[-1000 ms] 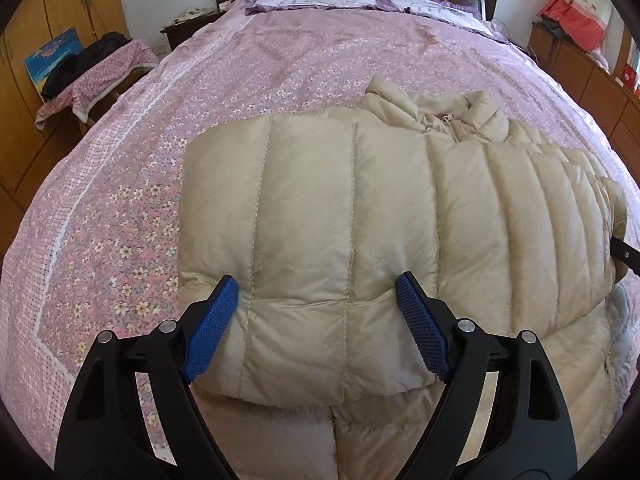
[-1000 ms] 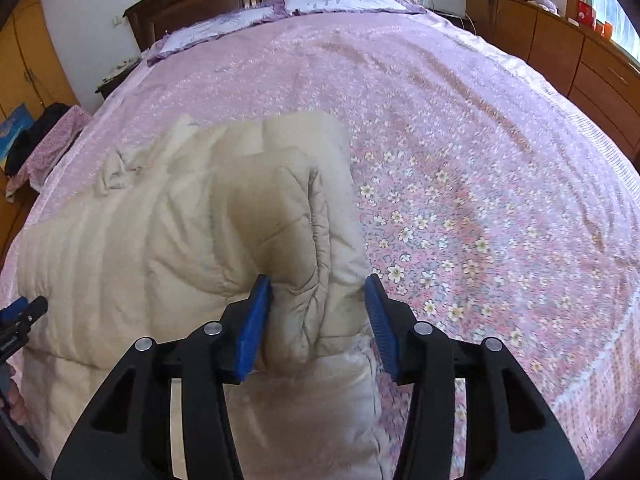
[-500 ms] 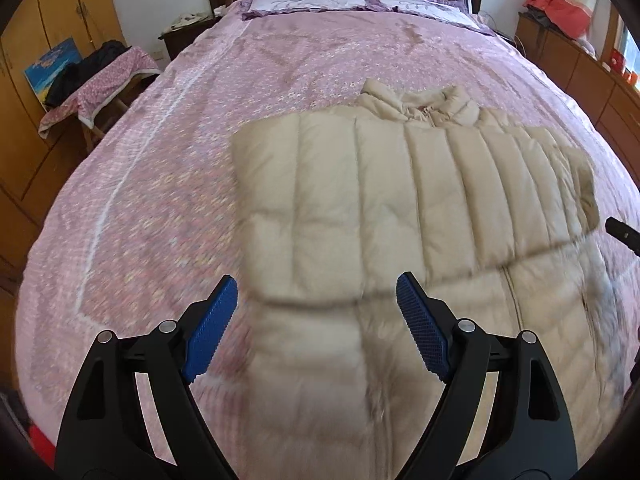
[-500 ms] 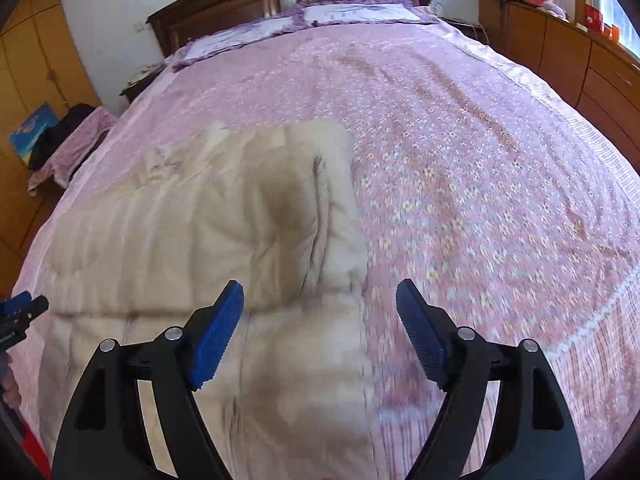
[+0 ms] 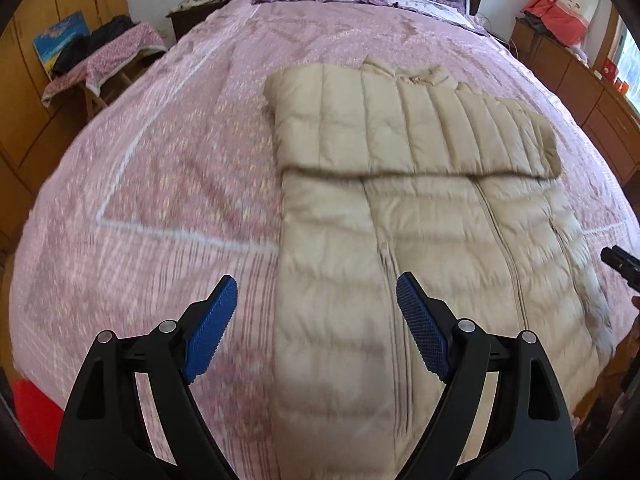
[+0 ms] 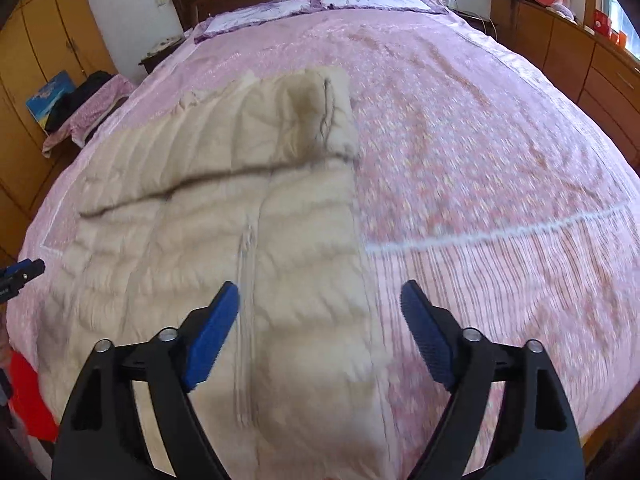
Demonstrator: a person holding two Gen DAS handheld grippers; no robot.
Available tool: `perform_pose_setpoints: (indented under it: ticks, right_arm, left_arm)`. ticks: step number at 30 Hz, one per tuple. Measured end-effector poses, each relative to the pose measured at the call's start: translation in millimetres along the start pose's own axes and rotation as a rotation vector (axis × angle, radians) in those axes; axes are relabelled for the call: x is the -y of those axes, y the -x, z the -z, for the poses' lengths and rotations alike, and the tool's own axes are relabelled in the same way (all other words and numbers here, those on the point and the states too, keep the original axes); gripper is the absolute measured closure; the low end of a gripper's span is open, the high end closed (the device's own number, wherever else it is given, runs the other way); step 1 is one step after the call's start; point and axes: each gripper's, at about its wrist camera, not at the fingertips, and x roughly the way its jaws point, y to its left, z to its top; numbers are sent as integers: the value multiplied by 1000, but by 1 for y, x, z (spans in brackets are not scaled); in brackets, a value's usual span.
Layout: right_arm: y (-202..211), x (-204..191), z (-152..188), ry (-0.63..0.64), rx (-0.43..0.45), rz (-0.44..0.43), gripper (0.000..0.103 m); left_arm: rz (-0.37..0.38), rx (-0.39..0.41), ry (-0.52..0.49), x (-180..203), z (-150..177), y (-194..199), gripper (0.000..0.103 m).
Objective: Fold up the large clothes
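Left wrist view: left gripper [image 5: 316,320] jaws wide apart, nothing between them. Right gripper [image 6: 320,322] jaws have just been opening and grip nothing, gaping over the beige jacket [image 6: 248,200]. It lies on the pink bed [image 6: 480,160], sleeves folded across its chest.

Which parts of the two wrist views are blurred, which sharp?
Left wrist: left gripper sharp, near bedspread and puffer jacket smeared, headboard crisper. Right wrist: right gripper sharp, jacket and bedspread streaked, fisheye bends the bed edges.
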Motion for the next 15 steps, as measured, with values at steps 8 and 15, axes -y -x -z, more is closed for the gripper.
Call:
perform_pose_setpoints:
  ticks: [8, 15]
  right_arm:
    - [12, 6, 36, -7, -40, 35, 20]
    - [1, 5, 57, -18, -86, 19, 19]
  left_arm:
    - [-9, -75, 15, -14, 49, 5, 21]
    - [-8, -117, -1, -10, 69, 2, 21]
